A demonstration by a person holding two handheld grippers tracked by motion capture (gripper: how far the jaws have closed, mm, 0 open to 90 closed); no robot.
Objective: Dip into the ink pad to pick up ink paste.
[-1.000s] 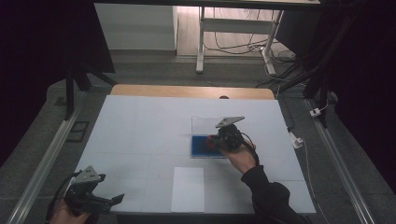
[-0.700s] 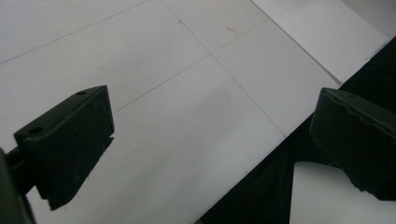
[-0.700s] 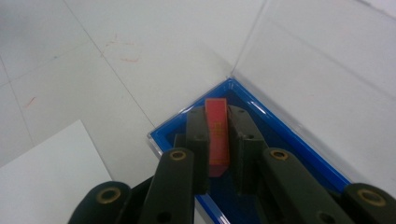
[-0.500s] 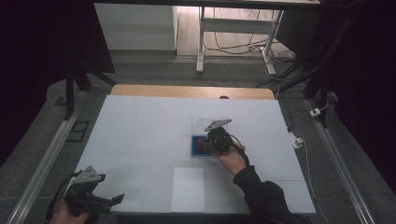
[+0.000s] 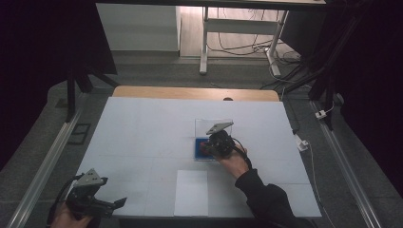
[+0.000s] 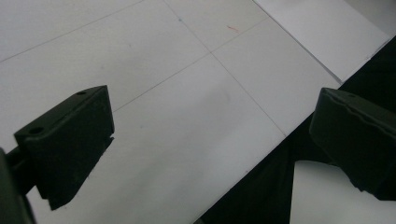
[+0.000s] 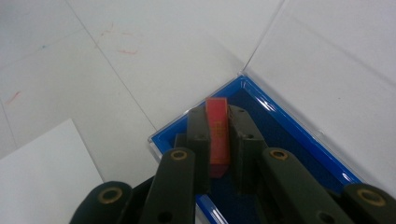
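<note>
Red block [image 7: 218, 135] is pinched between the right gripper [image 7: 218, 140] jaws, hanging just above the blue floor of the case [image 7: 299, 135], close to its corner nearest the paper sheet [image 7: 42, 172]. From the high view the right gripper [image 5: 219, 142] sits right over the case [image 5: 202, 156], whose clear lid stands open on the far side from the sheet [image 5: 191, 192].

Left gripper [image 5: 92, 202] is released, jaws wide with nothing in them, parked well away from the case at the near table edge, past the sheet.

What I'd worry about: the block is held by its narrow sides only, so any wrist twist could let it pivot or slip out. It's also close to the case wall, so coming down off-line could clip the rim and shove the light case across the table, since nothing holds it down. The open lid could get knocked too.

Hard to tell: whether the block's bottom end already touches the floor, since the jaws cover it. From above the block is just a red smudge under the gripper. The writing on the block is too blurry to read.
</note>
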